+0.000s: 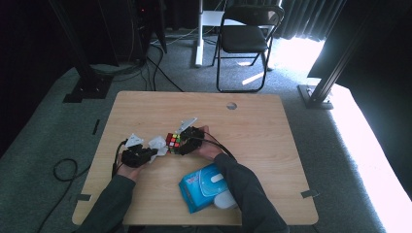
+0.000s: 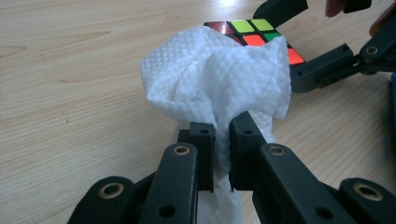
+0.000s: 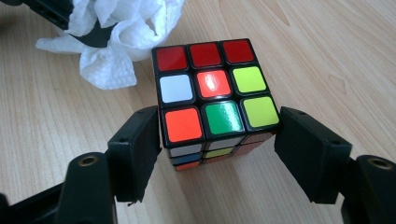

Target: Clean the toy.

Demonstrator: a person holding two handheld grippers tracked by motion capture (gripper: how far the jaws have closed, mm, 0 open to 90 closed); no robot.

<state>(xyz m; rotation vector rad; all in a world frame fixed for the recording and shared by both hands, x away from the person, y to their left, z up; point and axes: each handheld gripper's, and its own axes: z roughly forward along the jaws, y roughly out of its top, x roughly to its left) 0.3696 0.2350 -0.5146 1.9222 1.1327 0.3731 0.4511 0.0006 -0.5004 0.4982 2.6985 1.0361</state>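
Rubik's cube (image 3: 215, 100) sits on the wooden table (image 1: 272, 126), a little left of the table's middle, with the right gripper (image 3: 217, 149) around it. In the right gripper view the two black jaws stand either side of the cube's near lower corners: the left jaw looks to be touching the cube's side, while a sliver of gap shows at the right one, so the jaws bracket the cube without clearly clamping it. Just left of the cube, the left gripper (image 2: 222, 149) is pinched tight on a crumpled white paper towel (image 2: 215, 74), whose bunched end stands up between the pads and leans against the cube's left side.

Bare wood stretches wide to the far side and to the right of the cube, up to the far edge with its small round hole (image 1: 231, 105). To the left, the grippers work closer to the table's left edge, with less room there. Near the person, a blue wipes pack (image 1: 204, 187) with a white lid lies close to the near edge, just beside the right sleeve (image 1: 248, 189). A black folding chair (image 1: 245, 39) stands well beyond the table.

The pack bears print, too small to read; the cube shows no legible writing.
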